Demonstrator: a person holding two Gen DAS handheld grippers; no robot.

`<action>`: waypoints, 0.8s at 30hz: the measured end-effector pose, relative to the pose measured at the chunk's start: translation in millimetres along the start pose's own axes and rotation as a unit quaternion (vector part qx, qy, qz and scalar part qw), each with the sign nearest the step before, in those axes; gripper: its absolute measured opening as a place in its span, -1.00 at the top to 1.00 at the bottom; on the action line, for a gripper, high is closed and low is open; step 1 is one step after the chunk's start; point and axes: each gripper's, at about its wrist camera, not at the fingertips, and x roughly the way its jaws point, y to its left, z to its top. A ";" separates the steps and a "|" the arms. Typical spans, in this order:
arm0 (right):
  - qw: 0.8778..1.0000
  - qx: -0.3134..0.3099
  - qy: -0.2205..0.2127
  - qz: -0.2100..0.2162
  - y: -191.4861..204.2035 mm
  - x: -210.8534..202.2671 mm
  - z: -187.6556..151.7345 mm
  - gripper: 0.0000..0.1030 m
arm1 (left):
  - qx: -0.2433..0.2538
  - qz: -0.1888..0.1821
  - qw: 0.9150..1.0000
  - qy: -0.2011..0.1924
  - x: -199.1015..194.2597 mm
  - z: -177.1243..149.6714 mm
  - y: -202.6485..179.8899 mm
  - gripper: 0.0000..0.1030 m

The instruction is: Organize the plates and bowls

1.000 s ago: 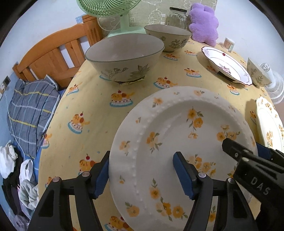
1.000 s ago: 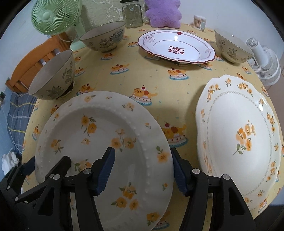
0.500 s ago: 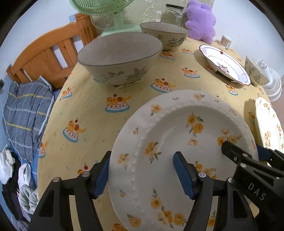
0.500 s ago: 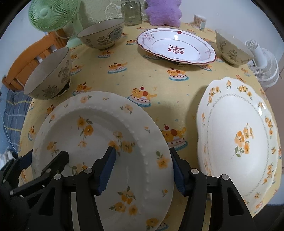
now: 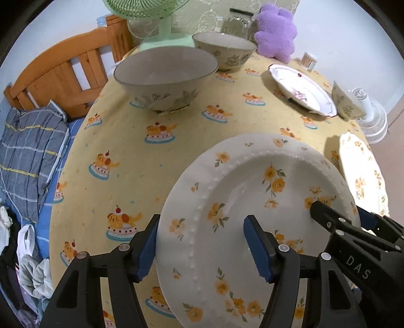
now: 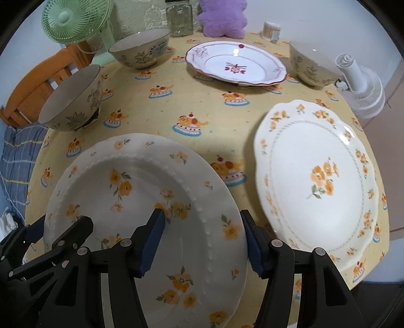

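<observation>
A white plate with yellow flowers and a beaded ring [image 5: 252, 199] [image 6: 141, 189] lies at the table's near edge. My left gripper [image 5: 202, 242] straddles its left rim with open jaws. My right gripper [image 6: 202, 239] straddles its right rim, also open. Each gripper shows in the other's view. A scalloped yellow-flower plate [image 6: 315, 181] lies to the right. A red-trimmed plate [image 6: 234, 65] sits at the back. Three floral bowls stand around: near left [image 5: 164, 75] [image 6: 73, 98], back left [image 6: 141, 50], back right [image 6: 313, 65].
Yellow cake-print tablecloth [image 6: 176, 101] covers the round table. A green fan [image 6: 75, 22], glass jar [image 6: 180, 19], purple plush [image 6: 222, 17] and toothpick holder [image 6: 271, 30] line the back. A white fan [image 6: 361, 93] stands right. A wooden bed frame [image 5: 63, 73] is beyond the left edge.
Both wrist views have shifted slightly over the table. The beaded plate sits a little further right in the left wrist view. The jaws remain apart around its rims.
</observation>
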 end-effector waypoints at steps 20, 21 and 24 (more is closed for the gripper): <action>0.999 -0.012 -0.029 0.035 -62.9 -25.2 28.0 -0.23 | -0.018 0.032 0.999 -0.039 -19.6 14.0 -72.5 -0.28; 0.999 -0.015 -0.029 0.037 -67.5 -25.1 29.1 -0.23 | -0.022 0.033 0.999 -0.038 -18.7 14.1 -76.7 -0.28; 0.999 -0.023 -0.028 0.038 -84.8 -25.3 31.8 -0.23 | -0.028 0.033 0.999 -0.032 -13.8 14.5 -94.0 -0.28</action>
